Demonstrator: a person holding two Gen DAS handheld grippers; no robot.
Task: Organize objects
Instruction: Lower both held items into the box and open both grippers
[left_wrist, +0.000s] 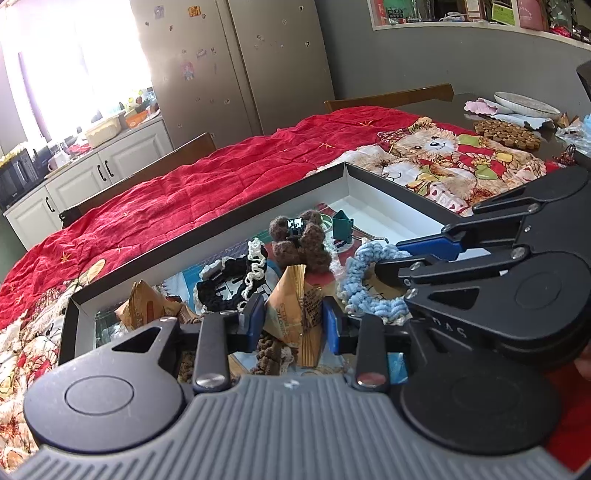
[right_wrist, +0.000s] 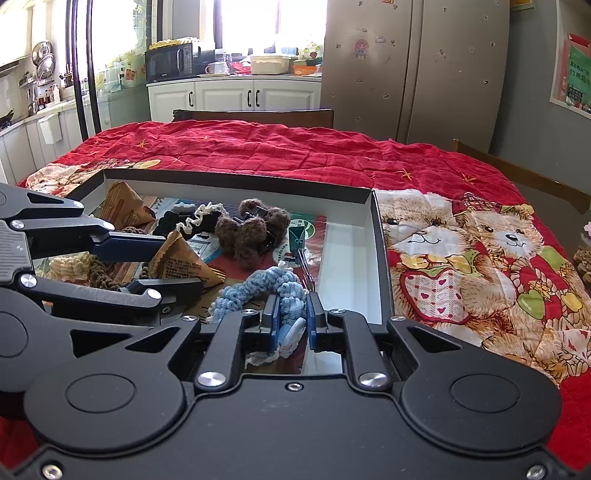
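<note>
A shallow black-rimmed white box (left_wrist: 258, 218) (right_wrist: 236, 177) lies on the red bear quilt and holds several small items. My left gripper (left_wrist: 293, 321) (right_wrist: 166, 264) is shut on a tan pyramid-shaped snack packet (left_wrist: 295, 314) (right_wrist: 181, 262) inside the box. My right gripper (right_wrist: 290, 314) (left_wrist: 402, 258) is shut on a light blue crocheted scrunchie (right_wrist: 258, 288) (left_wrist: 365, 280) in the box. A brown crocheted bow clip (left_wrist: 299, 240) (right_wrist: 251, 229), a black-and-cream crocheted piece (left_wrist: 229, 280) (right_wrist: 192, 219), a green binder clip (left_wrist: 341, 225) (right_wrist: 297, 236) and a second tan packet (left_wrist: 147, 302) (right_wrist: 122, 205) lie nearby.
The red quilt (left_wrist: 221, 170) (right_wrist: 258, 147) covers the table. A woven trivet (left_wrist: 506, 134), a plate (left_wrist: 528, 101) and cloths sit at its far right end. Wooden chairs (right_wrist: 258, 116), white cabinets and a fridge stand behind.
</note>
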